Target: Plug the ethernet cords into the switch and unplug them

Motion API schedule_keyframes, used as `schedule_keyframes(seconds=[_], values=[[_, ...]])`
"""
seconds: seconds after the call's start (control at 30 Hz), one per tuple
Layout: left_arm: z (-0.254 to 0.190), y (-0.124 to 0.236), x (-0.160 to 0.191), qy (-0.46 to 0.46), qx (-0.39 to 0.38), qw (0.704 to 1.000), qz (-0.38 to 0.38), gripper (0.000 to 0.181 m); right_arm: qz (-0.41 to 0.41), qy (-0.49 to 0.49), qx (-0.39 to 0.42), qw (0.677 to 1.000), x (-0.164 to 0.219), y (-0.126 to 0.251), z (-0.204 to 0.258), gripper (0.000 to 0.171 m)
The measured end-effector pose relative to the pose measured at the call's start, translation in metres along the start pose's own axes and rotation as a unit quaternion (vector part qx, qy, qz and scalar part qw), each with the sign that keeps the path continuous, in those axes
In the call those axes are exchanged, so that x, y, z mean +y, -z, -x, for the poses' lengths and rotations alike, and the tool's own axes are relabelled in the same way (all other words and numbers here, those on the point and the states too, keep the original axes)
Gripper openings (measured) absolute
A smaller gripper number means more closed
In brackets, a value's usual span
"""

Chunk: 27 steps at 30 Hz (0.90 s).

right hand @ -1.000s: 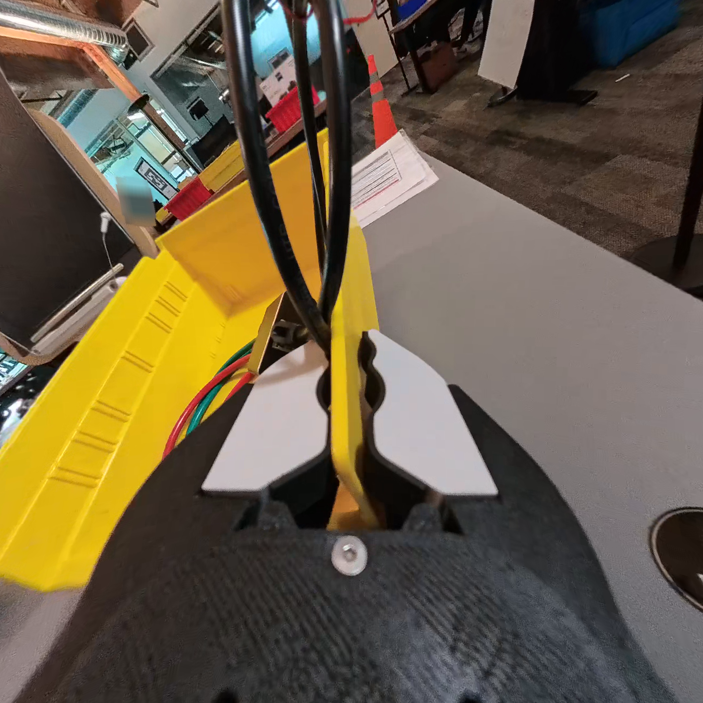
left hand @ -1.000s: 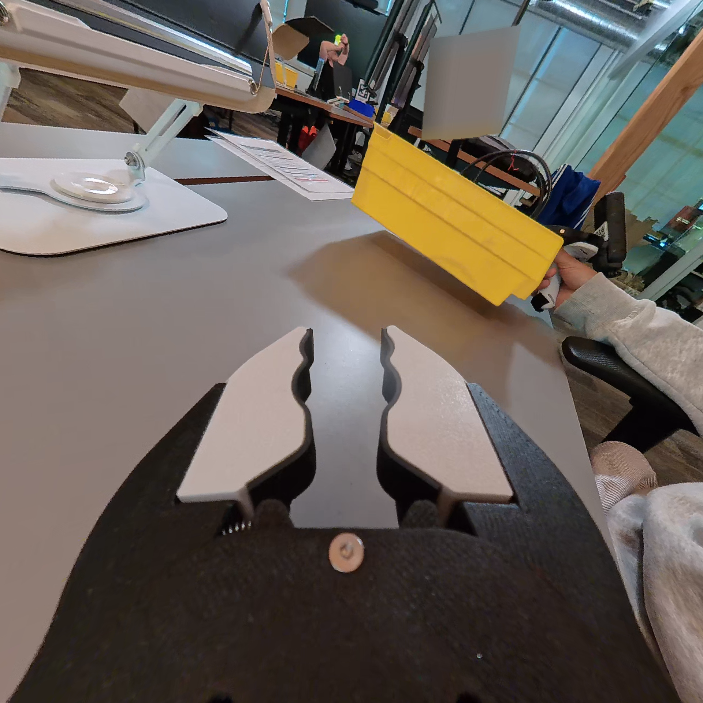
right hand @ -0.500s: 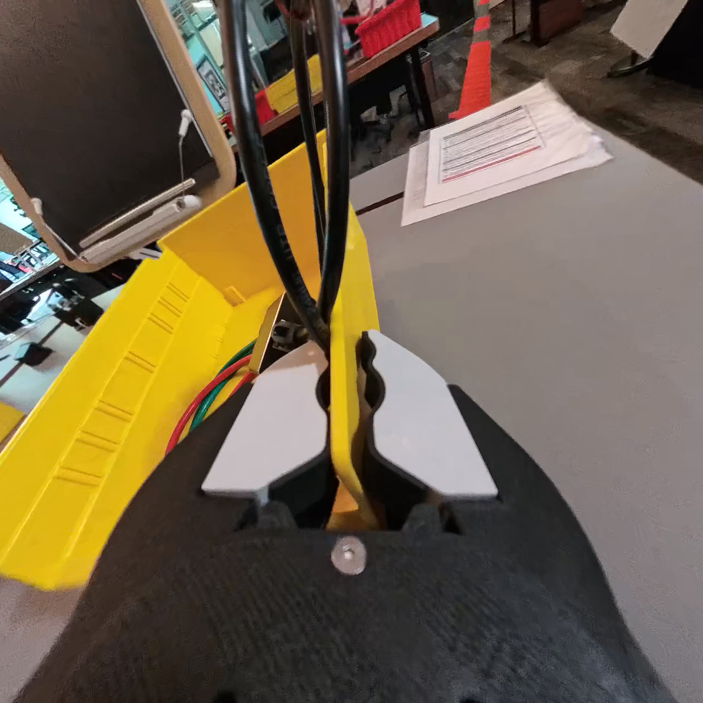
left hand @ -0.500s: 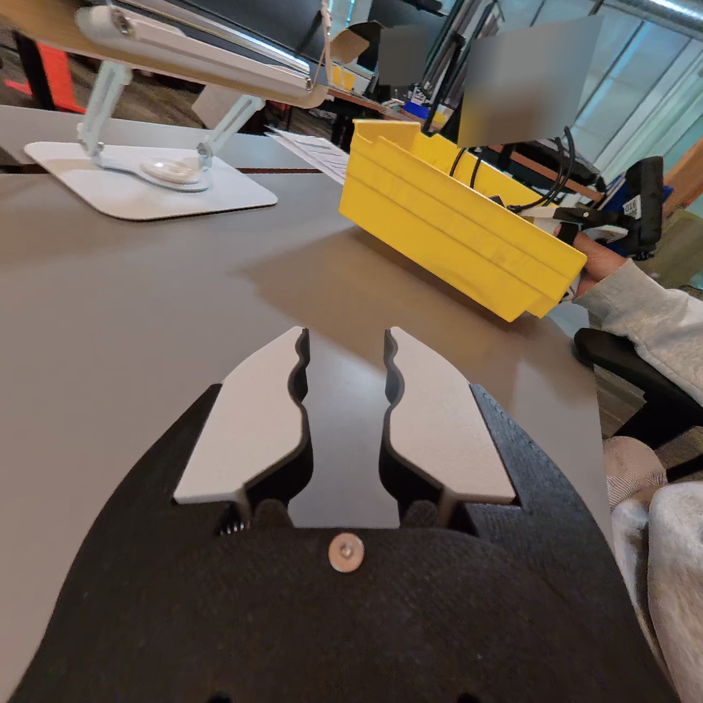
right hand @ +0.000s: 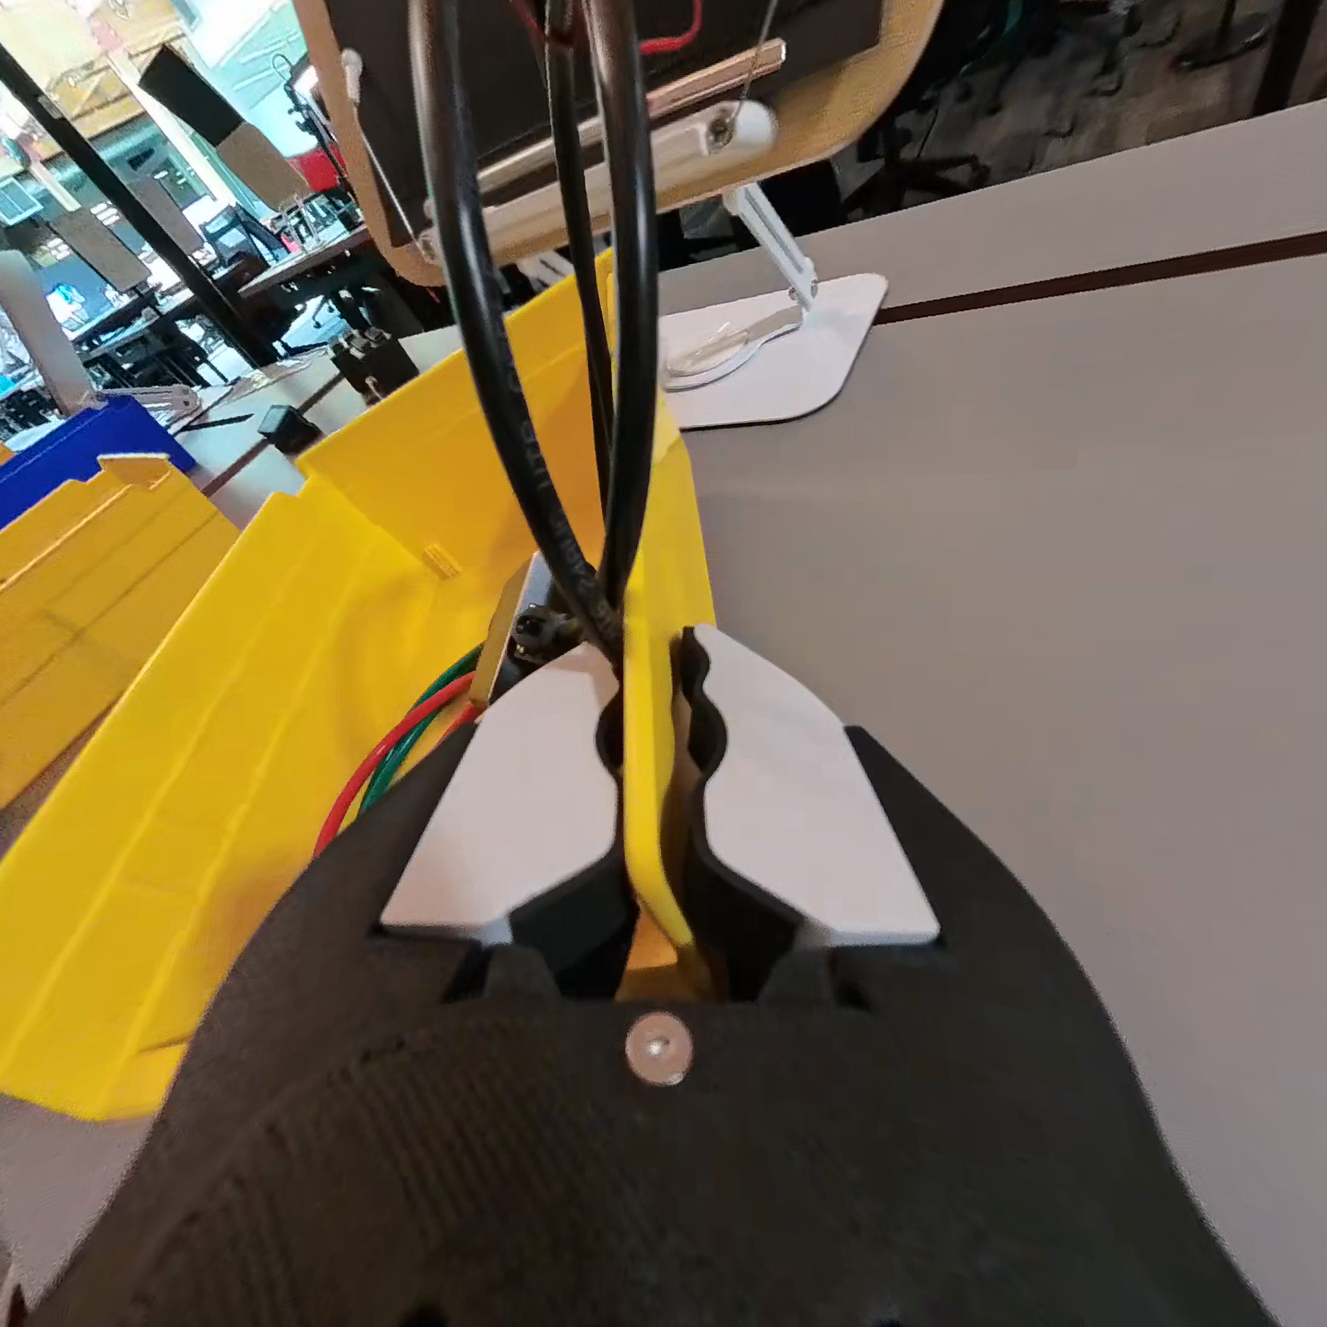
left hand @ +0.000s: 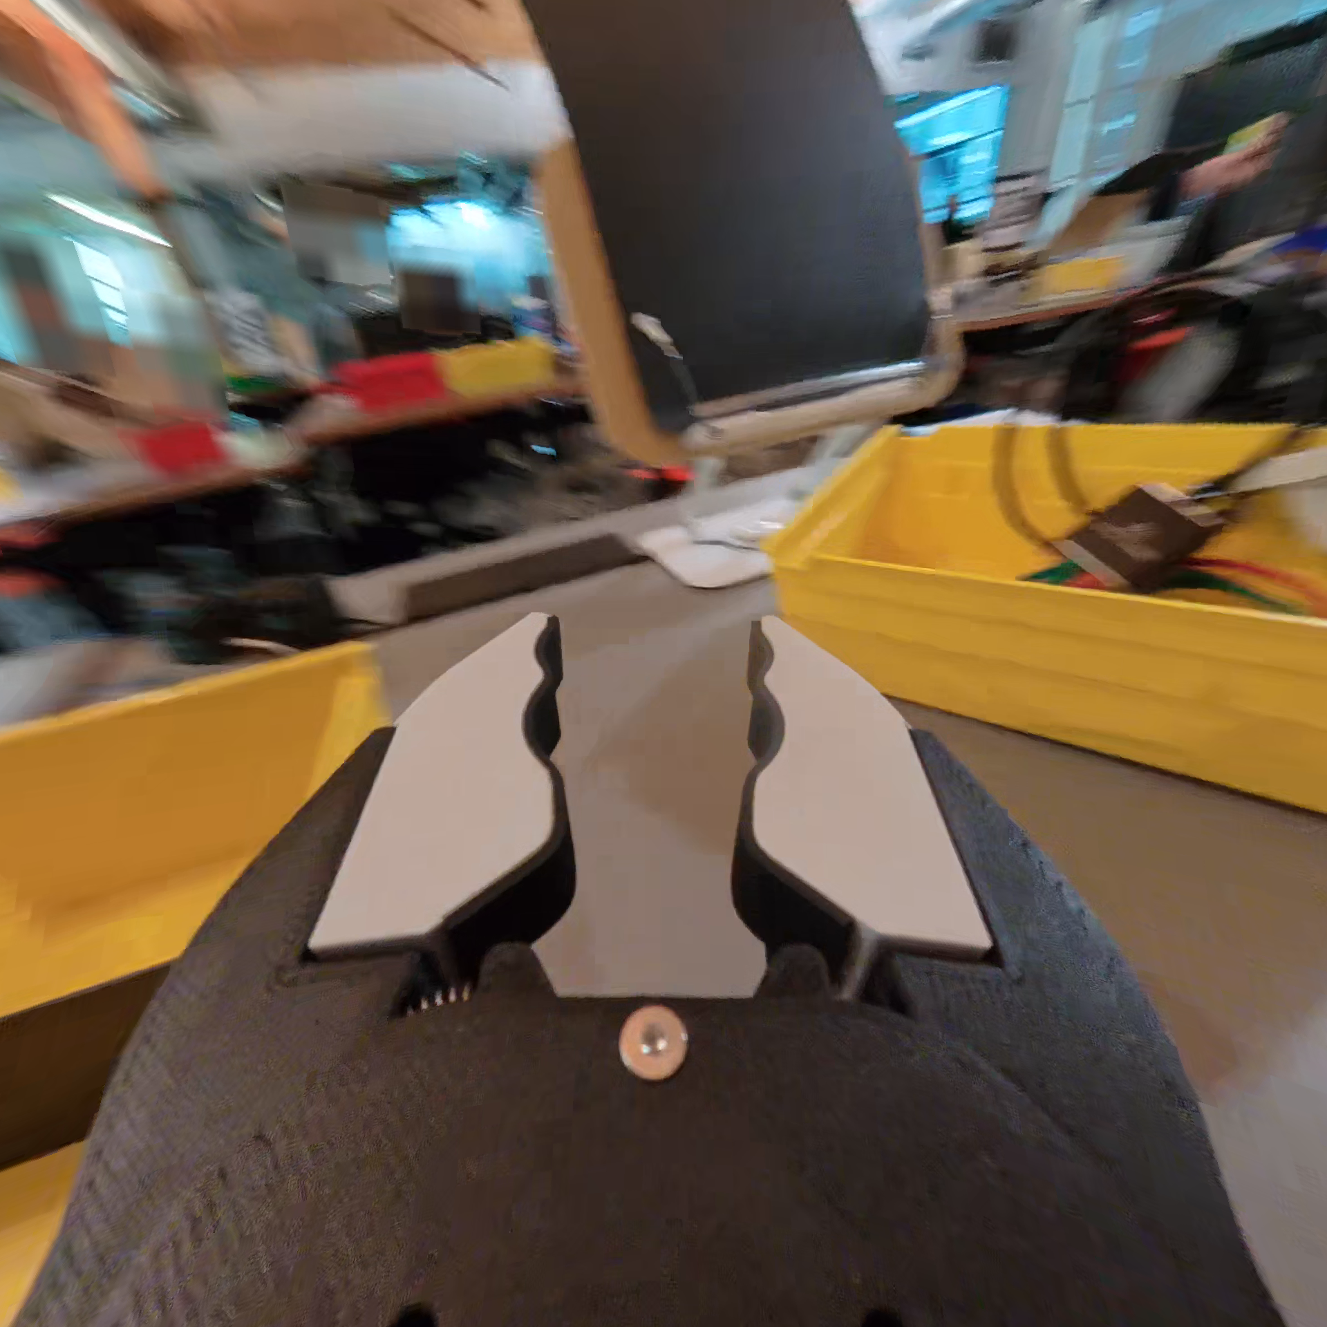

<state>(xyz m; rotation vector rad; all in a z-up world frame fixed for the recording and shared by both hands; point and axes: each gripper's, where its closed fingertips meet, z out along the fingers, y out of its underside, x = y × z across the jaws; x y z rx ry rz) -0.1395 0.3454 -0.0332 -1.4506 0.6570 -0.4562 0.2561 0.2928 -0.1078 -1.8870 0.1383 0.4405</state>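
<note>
My right gripper (right hand: 646, 639) is shut on the right wall of a yellow bin (right hand: 287, 718), one finger inside and one outside. In the bin lie a dark switch (right hand: 524, 617) and red and green ethernet cords (right hand: 388, 754); thick black cords (right hand: 503, 359) rise from it past the camera. My left gripper (left hand: 653, 632) is open and empty, low over the grey table. In the blurred left wrist view the same bin (left hand: 1041, 668) sits to the right, with the switch (left hand: 1142, 535) and coloured cords (left hand: 1221, 574) in it.
A second yellow bin (left hand: 143, 790) is close on the left gripper's left; it also shows in the right wrist view (right hand: 86, 546), with a blue bin (right hand: 86, 445) behind. A white stand base (right hand: 790, 359) holding a dark board stands at the back. Grey table (right hand: 1005, 646) lies right.
The right gripper has turned left with the bin still in its grip, and the bin now looks level near the table. The left gripper's view swung sharply, bringing a second yellow bin into sight.
</note>
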Motion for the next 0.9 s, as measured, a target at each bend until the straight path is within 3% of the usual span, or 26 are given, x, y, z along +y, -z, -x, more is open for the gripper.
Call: schedule_keyframes(seconds=[0.13,0.23,0.33,0.47,0.6,0.67,0.8,0.9], values=[[0.064,0.043,-0.003,-0.117,-0.165,0.978,0.044,0.058,0.008,-0.01,-0.012,1.0,0.002,-0.013,0.004,0.012],[0.095,0.067,0.015,-0.195,-0.217,0.951,0.102,0.065,0.014,-0.027,-0.017,0.999,0.005,-0.02,0.003,0.013],[0.097,0.071,0.036,-0.199,-0.175,0.952,0.153,0.078,0.015,-0.033,-0.016,0.999,0.006,-0.023,0.001,0.013],[0.077,0.062,0.088,-0.083,-0.067,0.964,0.244,0.103,0.016,-0.04,-0.017,0.999,0.008,-0.024,0.0,0.013],[0.081,0.065,0.13,-0.157,-0.077,0.929,0.327,0.116,0.015,-0.04,-0.015,0.999,0.009,-0.023,-0.001,0.013],[0.086,0.067,0.142,-0.175,-0.09,0.914,0.355,0.101,0.015,-0.04,-0.015,0.999,0.009,-0.023,-0.001,0.013],[0.093,0.067,0.144,-0.17,-0.114,0.913,0.354,0.031,0.014,-0.043,-0.018,0.999,0.01,-0.024,-0.001,0.014],[0.092,0.066,0.143,-0.148,-0.114,0.92,0.345,0.019,0.013,-0.042,-0.019,0.999,0.01,-0.025,0.0,0.014]])
